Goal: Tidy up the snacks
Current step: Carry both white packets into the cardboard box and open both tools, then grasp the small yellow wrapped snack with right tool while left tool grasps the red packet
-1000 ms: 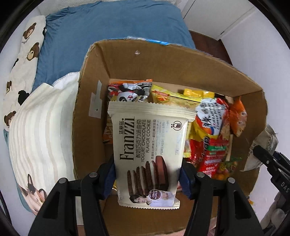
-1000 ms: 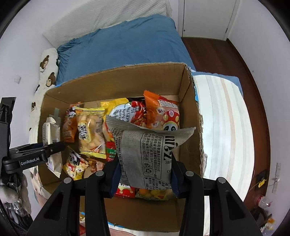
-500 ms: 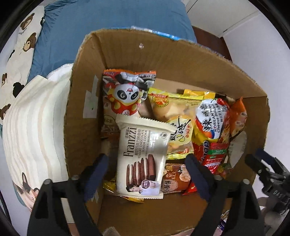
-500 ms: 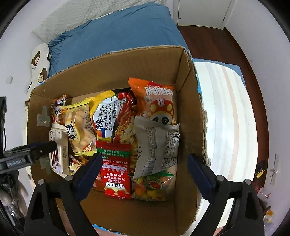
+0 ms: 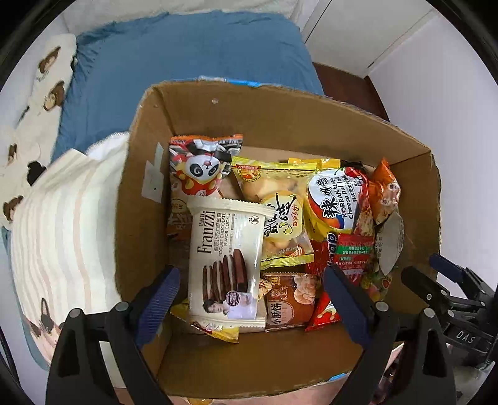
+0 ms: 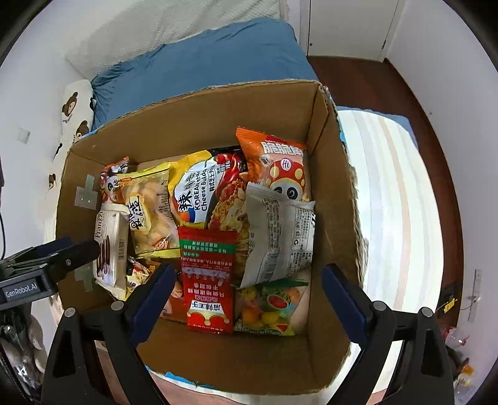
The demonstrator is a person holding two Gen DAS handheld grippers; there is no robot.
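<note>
An open cardboard box [image 5: 280, 124] [image 6: 193, 124] holds several snack packs. The cream Franzzi cookie pack [image 5: 227, 258] lies loose at the box's left side, on top of other packs. My left gripper [image 5: 250, 274] hangs above it, jaws opening and pads well clear of the pack. A grey packet [image 6: 280, 236] lies printed-back up at the box's right side, over an orange mushroom-print bag [image 6: 274, 162]. My right gripper [image 6: 249, 270] stands open above the red sachet [image 6: 208, 277], touching nothing. Each view shows the other gripper at its edge.
The box sits on a bed with blue bedding [image 5: 186, 56], a bear-print pillow [image 5: 40, 78] and a striped blanket [image 5: 62, 224] [image 6: 392, 187]. Dark wooden floor [image 6: 358, 71] and a white door [image 6: 345, 25] lie beyond. Noodle and biscuit packs fill the box's middle.
Both grippers opened and let go. The cookie pack and the grey packet dropped into the box and lie among the other snacks. The left gripper drew back upward a little.
</note>
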